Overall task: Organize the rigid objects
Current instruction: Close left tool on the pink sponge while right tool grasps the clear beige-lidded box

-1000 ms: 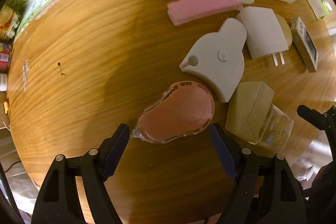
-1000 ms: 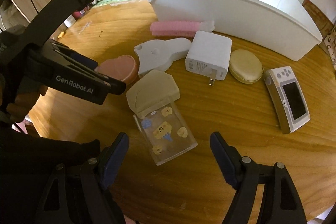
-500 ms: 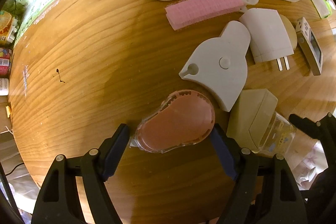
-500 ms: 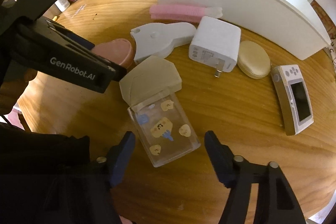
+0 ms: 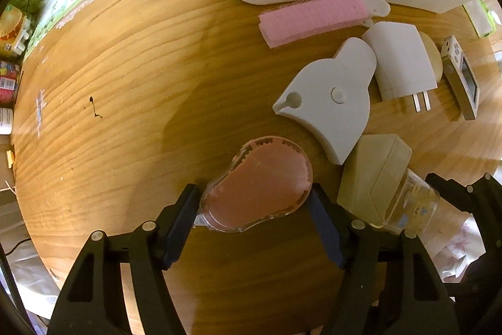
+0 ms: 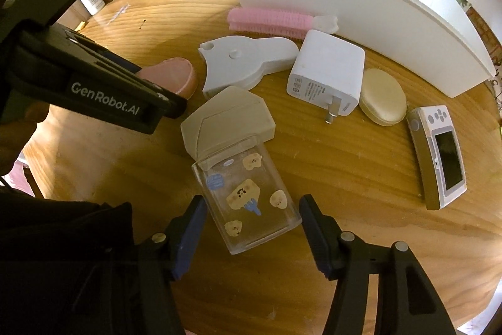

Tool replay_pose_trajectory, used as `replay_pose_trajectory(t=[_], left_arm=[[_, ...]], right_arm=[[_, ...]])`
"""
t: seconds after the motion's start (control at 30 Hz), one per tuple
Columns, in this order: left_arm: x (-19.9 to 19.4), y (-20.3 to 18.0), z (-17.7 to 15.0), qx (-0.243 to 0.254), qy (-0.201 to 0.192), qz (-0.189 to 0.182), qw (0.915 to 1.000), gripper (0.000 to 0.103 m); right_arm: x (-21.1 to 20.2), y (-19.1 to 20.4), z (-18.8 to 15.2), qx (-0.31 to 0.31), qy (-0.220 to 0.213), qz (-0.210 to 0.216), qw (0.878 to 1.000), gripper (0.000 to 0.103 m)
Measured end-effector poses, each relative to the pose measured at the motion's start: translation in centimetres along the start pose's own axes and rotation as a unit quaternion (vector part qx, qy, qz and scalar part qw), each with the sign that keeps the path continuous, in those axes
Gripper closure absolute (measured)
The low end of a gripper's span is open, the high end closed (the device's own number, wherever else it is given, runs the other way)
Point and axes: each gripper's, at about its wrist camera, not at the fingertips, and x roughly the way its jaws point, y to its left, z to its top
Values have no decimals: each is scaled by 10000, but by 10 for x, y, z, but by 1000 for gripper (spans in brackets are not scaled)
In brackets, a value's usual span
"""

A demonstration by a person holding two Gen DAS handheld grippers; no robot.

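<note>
A pear-shaped pink dispenser (image 5: 260,193) with a clear rim lies flat on the wooden table (image 5: 125,83). My left gripper (image 5: 255,200) points straight down over it, its jaws closing, and both pads touch its sides. A clear box (image 6: 248,197) with cartoon stickers and a beige lid (image 6: 226,121) lies beside it. My right gripper (image 6: 252,209) straddles the box's clear end, jaws closing, pads against its edges. In the right wrist view the left gripper's black body (image 6: 109,102) hides part of the pink dispenser (image 6: 175,77).
A white bin (image 6: 345,5) stands at the back. In front of it lie a pink brush (image 6: 269,21), a white fan-shaped piece (image 6: 241,65), a white charger (image 6: 326,74), a beige oval case (image 6: 382,101) and a handheld game device (image 6: 442,153). Packets and jars crowd the table's far left edge.
Both pairs of jaws have narrowed. The left fingers have come in around the pink dispenser and the right fingers around the clear box. Neither object has shifted.
</note>
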Motion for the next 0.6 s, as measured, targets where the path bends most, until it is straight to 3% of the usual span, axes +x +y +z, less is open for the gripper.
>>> replay_pose_trajectory(t=[0.23, 0.6], left_arm=[[2, 9, -10, -166, 77, -108, 9998, 30], [-32, 23, -13, -383, -145, -116, 9991, 33]], right_arm=[[-5, 2, -1, 7, 78, 111, 9999, 43], [-45, -6, 6, -157, -92, 268, 9995, 43]])
